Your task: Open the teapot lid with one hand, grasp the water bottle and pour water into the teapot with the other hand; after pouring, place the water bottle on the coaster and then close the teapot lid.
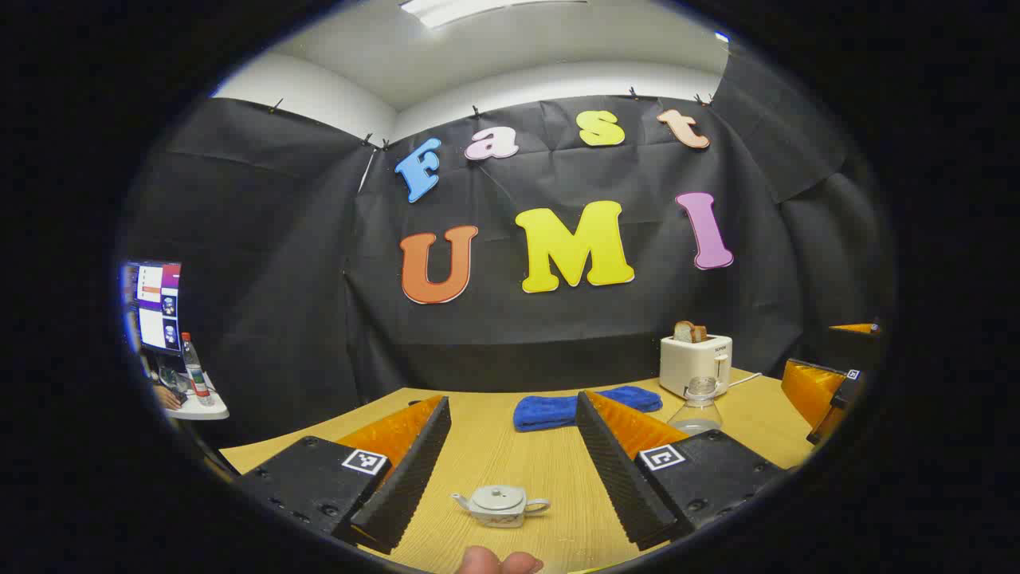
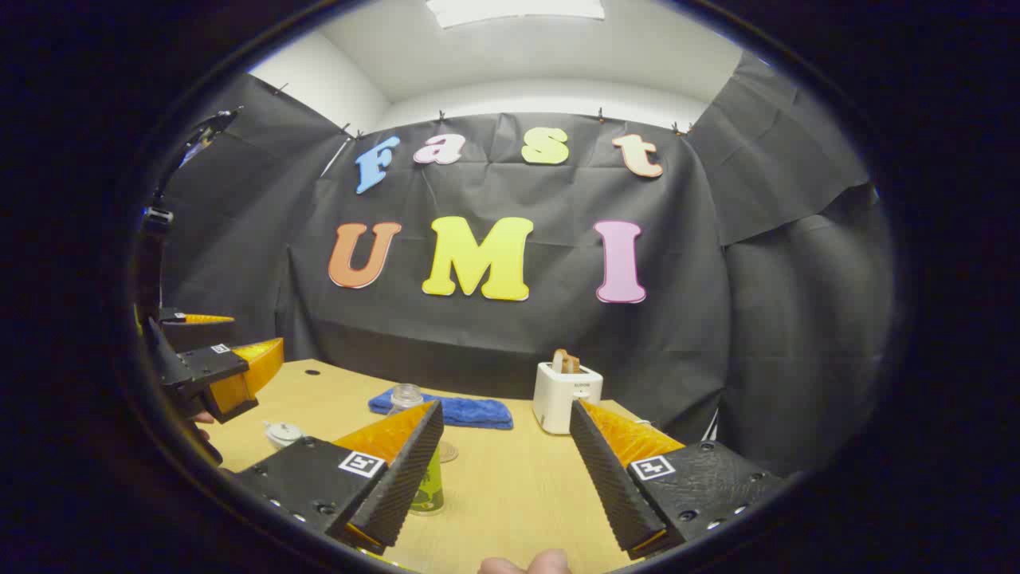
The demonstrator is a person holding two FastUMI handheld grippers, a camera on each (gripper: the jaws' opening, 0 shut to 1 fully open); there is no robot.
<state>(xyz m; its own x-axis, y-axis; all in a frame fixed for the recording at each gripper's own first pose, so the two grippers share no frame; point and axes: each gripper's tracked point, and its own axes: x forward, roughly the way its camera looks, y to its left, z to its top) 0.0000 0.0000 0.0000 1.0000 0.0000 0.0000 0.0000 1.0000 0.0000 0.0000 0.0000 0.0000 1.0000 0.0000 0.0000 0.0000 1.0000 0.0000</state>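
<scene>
A small white teapot point(image 1: 500, 505) with its lid on sits on the wooden table point(image 1: 510, 462), low between the fingers of my left gripper point(image 1: 514, 400), which is open and empty. The teapot point(image 2: 283, 433) also shows at the left of the right gripper view. The clear water bottle point(image 2: 428, 478) with a green label stands upright, partly hidden behind a finger of my right gripper point(image 2: 506, 406), which is open and holds nothing. In the left gripper view the bottle's top point(image 1: 699, 399) shows before the toaster. A small round coaster point(image 2: 448, 452) lies just right of the bottle.
A white toaster point(image 1: 695, 363) with bread in it stands at the back of the table beside a folded blue towel point(image 1: 574, 408). A side desk with a monitor point(image 1: 155, 307) and another bottle point(image 1: 194, 367) is far left. A thumb point(image 1: 498, 562) shows at the bottom edge.
</scene>
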